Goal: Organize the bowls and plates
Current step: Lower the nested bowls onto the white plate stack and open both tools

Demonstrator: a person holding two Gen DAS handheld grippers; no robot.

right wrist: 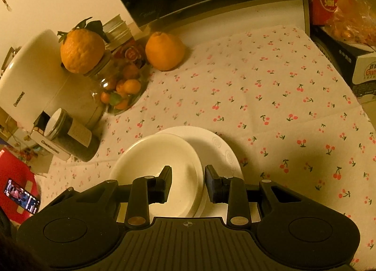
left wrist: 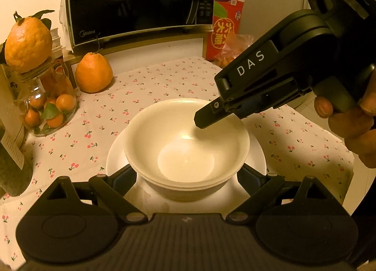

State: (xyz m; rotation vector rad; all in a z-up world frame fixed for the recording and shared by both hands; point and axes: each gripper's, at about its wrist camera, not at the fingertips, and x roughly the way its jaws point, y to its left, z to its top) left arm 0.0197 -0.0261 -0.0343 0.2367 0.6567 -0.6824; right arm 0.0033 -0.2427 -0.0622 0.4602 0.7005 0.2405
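Observation:
A stack of white bowls [left wrist: 185, 144] sits on a white plate [left wrist: 257, 151] on the cherry-print cloth. My left gripper [left wrist: 186, 177] is open, its fingers spread wide on either side of the bowls' base. My right gripper [right wrist: 188, 185] is open with its jaws astride the near rim of the bowls [right wrist: 159, 160], one finger inside and one outside, not touching. In the left wrist view the right gripper's fingers [left wrist: 206, 115] hang over the bowls' far right rim. The plate [right wrist: 218, 148] shows beyond the bowls in the right wrist view.
A microwave [left wrist: 141, 0] stands at the back. A jar of small oranges [left wrist: 49, 104] topped by a large orange [left wrist: 28, 42], another orange [left wrist: 94, 73], a dark jar [right wrist: 70, 134], a white appliance [right wrist: 35, 78] and a red box [left wrist: 225, 24] ring the cloth.

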